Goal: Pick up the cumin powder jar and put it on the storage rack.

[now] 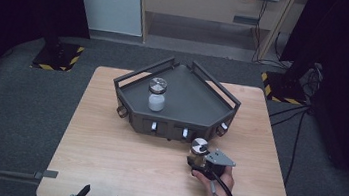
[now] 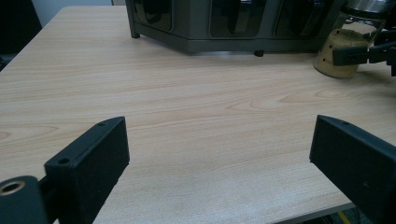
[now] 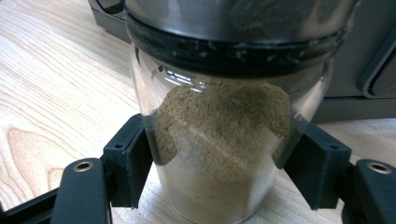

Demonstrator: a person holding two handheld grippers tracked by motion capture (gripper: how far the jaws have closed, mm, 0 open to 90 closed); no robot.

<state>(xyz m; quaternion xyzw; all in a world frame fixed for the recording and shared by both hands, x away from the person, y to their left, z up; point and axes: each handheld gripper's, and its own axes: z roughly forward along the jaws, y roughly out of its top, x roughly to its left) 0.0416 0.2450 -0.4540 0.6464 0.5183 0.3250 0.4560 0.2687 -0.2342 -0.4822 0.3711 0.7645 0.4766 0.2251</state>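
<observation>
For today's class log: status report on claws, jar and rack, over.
Right claw shut on brown jar, on table. Left claw open, empty. Rack just beyond; white jar on it.

Your left gripper hung low over the wooden table, its two black jaws standing wide apart with nothing between them. At the far edge stood the dark rack. To its right, your right gripper clasped a jar of tan powder.
</observation>
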